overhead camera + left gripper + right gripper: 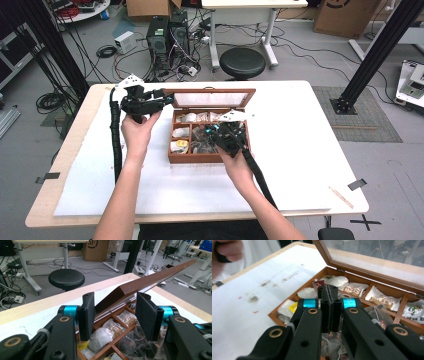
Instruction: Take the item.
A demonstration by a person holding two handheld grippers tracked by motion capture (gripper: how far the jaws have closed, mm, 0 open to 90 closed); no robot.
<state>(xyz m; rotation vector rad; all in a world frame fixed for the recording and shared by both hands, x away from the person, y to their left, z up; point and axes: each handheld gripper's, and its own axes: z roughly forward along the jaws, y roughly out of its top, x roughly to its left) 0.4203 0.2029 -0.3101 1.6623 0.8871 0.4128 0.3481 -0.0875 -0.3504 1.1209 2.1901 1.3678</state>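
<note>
The wooden box (196,158) sits in the middle of the white table (300,150), its glass lid (212,98) raised and its compartments full of tea bags (340,280). The left gripper (167,98) grasps the lid's corner — in the left gripper view the brown lid edge (140,283) runs between the two black jaws, propped up at a slant. The right gripper (216,131) hangs over the box's middle compartments with its jaws clenched flat against each other — from here I cannot tell whether they pinch anything.
</note>
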